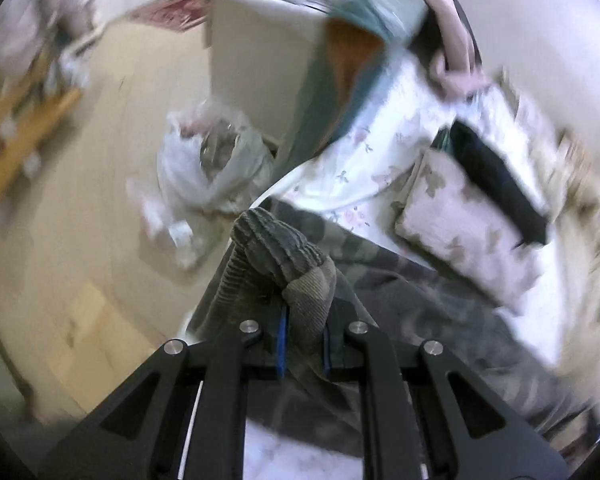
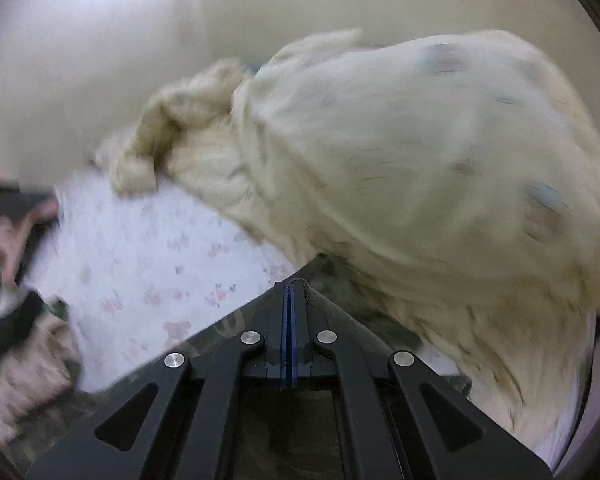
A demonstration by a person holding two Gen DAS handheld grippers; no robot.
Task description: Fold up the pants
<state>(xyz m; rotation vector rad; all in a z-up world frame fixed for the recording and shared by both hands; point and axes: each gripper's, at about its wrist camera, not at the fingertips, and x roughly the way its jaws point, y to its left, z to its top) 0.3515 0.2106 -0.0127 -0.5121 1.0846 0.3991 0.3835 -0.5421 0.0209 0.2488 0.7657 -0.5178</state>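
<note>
The pants (image 1: 400, 280) are grey-green camouflage with a ribbed knit cuff (image 1: 276, 248), lying on a bed with a floral sheet (image 1: 364, 160). My left gripper (image 1: 304, 340) is shut on the cuff, which bunches up between the blue-padded fingers. My right gripper (image 2: 290, 304) is shut on a thin edge of the same pants (image 2: 332, 304), with a bit of ribbed fabric sticking out at the tips. Both views are blurred by motion.
A large cream fluffy blanket (image 2: 420, 160) rises right of the right gripper. A patterned pillow (image 1: 460, 224) with a dark item (image 1: 496, 180) lies on the bed. A white plastic bag (image 1: 208, 160) sits on the floor by a white cabinet (image 1: 260, 60).
</note>
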